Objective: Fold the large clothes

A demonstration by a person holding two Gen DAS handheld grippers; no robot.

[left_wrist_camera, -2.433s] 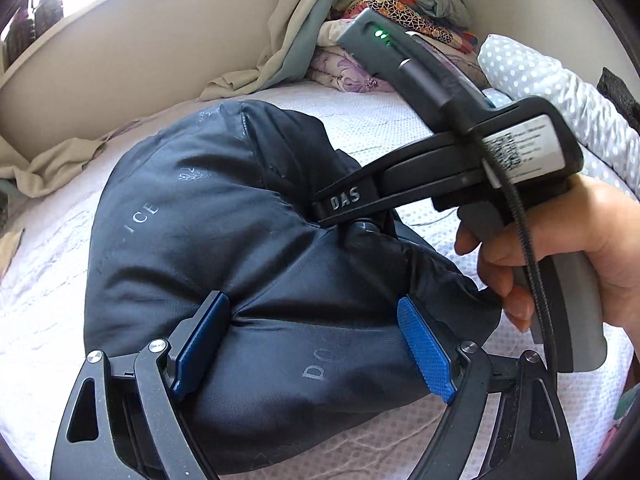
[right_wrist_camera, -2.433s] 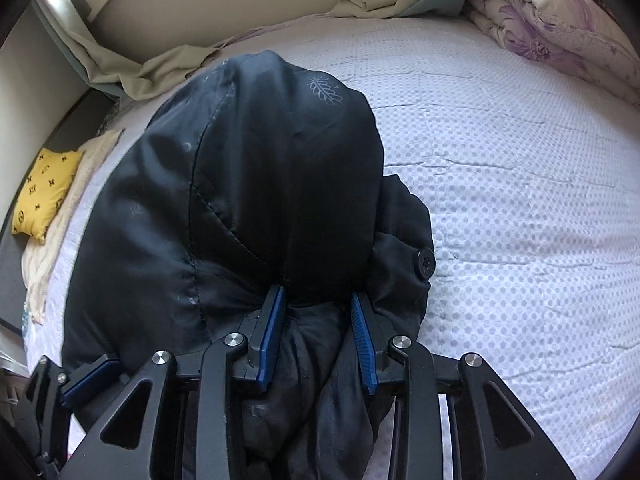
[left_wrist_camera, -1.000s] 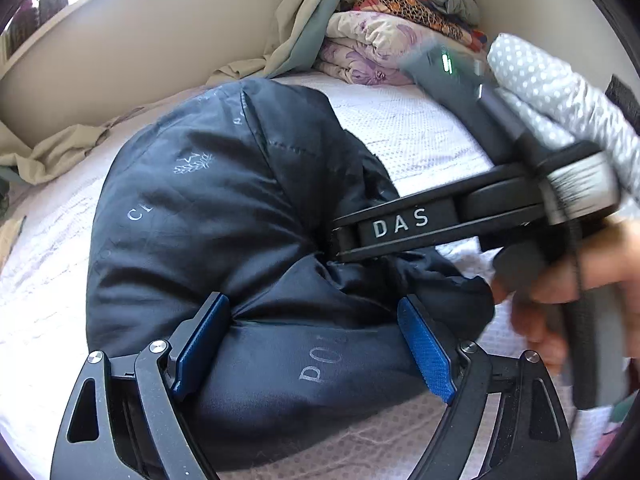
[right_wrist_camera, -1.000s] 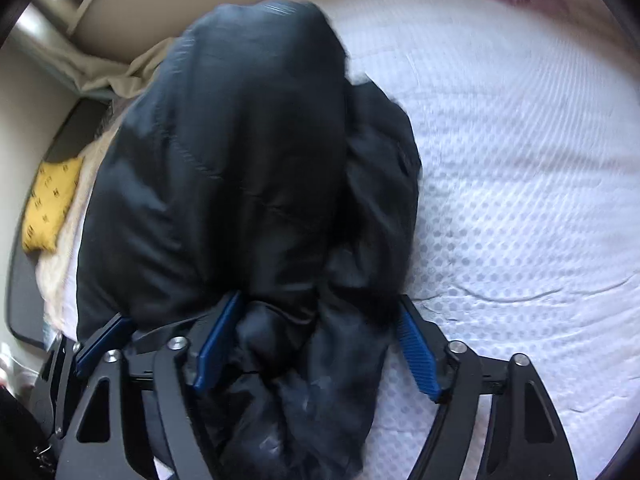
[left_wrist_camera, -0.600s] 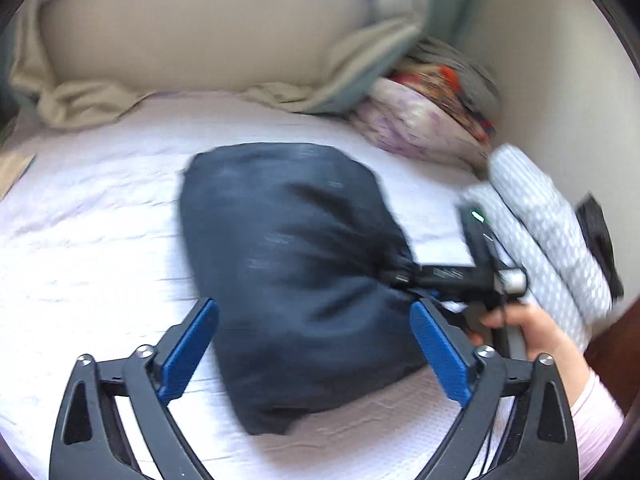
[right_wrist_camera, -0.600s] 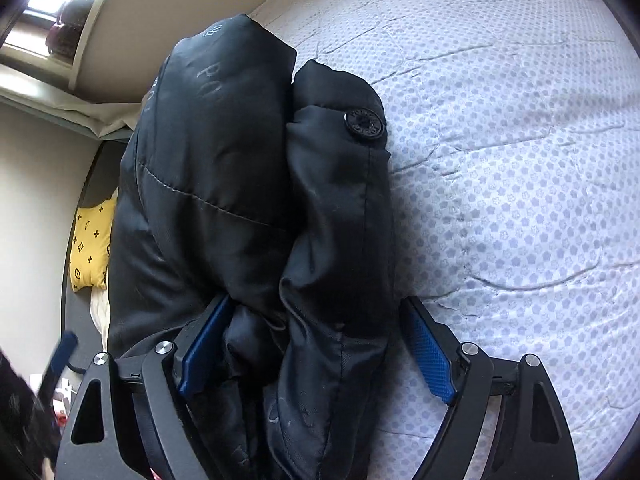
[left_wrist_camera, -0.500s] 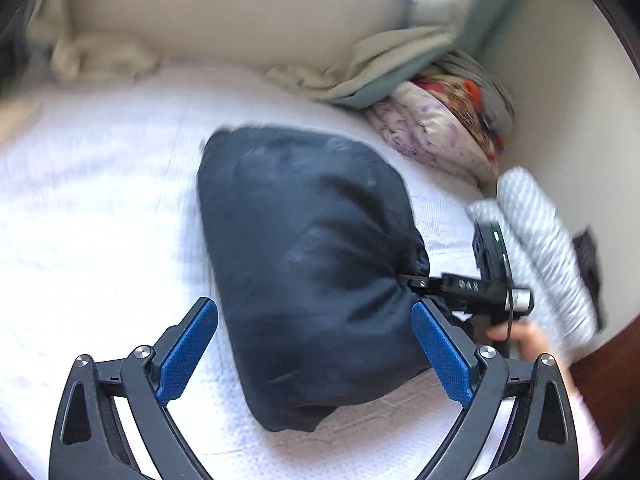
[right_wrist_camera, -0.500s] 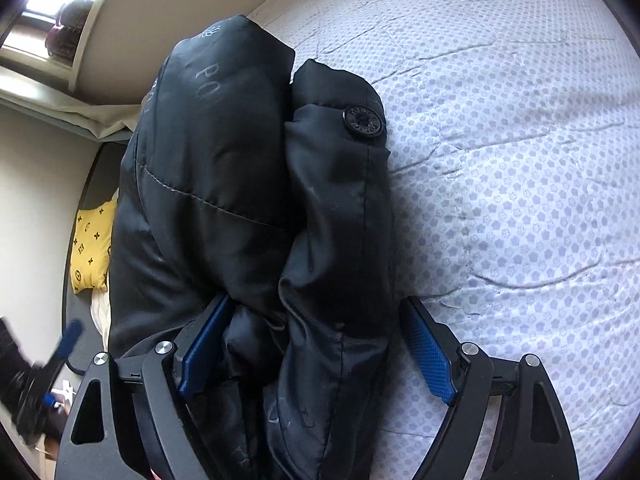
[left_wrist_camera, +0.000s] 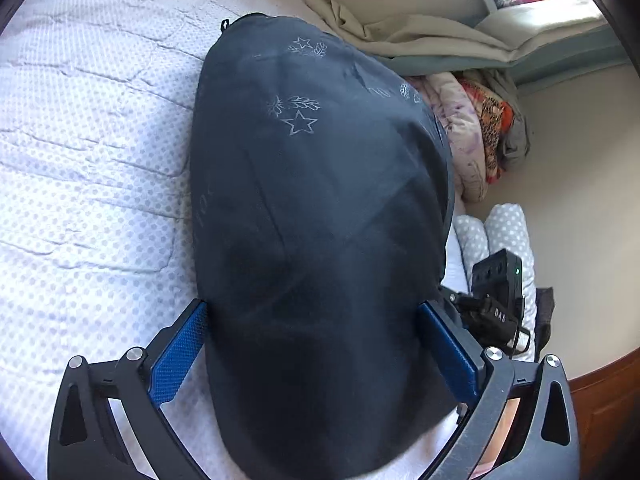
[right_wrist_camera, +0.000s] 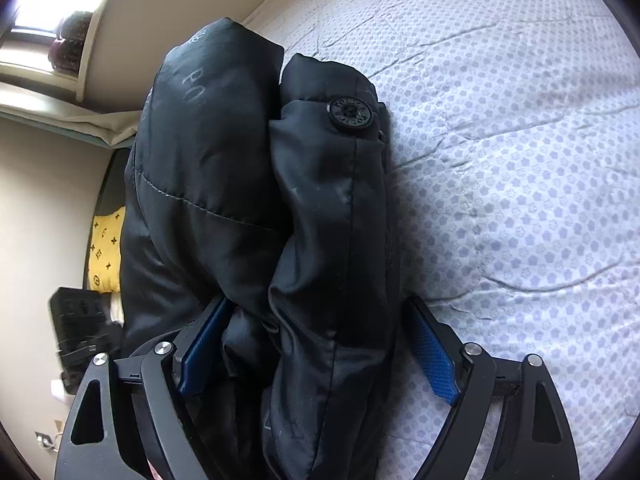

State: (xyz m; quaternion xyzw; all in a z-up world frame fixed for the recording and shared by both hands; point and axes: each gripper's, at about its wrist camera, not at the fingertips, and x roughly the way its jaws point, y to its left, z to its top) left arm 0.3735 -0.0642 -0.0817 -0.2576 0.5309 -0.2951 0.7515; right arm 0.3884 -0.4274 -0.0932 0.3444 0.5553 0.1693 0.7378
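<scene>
A black padded jacket, folded into a thick bundle, lies on the dotted white bed. My left gripper straddles the bundle's near end. Its jaws are opening, and the blue pads stand at the bundle's sides without squeezing it. In the right wrist view the jacket shows two rolled folds and a black button. My right gripper stands open around the fold's end: the left pad touches fabric, the right pad is just clear. The right gripper's black body shows beyond the bundle's right side.
Folded floral bedding and a dotted grey roll lie along the wall at the right. A beige sheet hangs behind the jacket. A yellow cushion lies beside the bed. The bed's wooden edge is at the lower right.
My left gripper pulled back from the bundle, rolled, widened, and came back astride it from another side. My right gripper's jaws spread apart from their grip on the jacket fold.
</scene>
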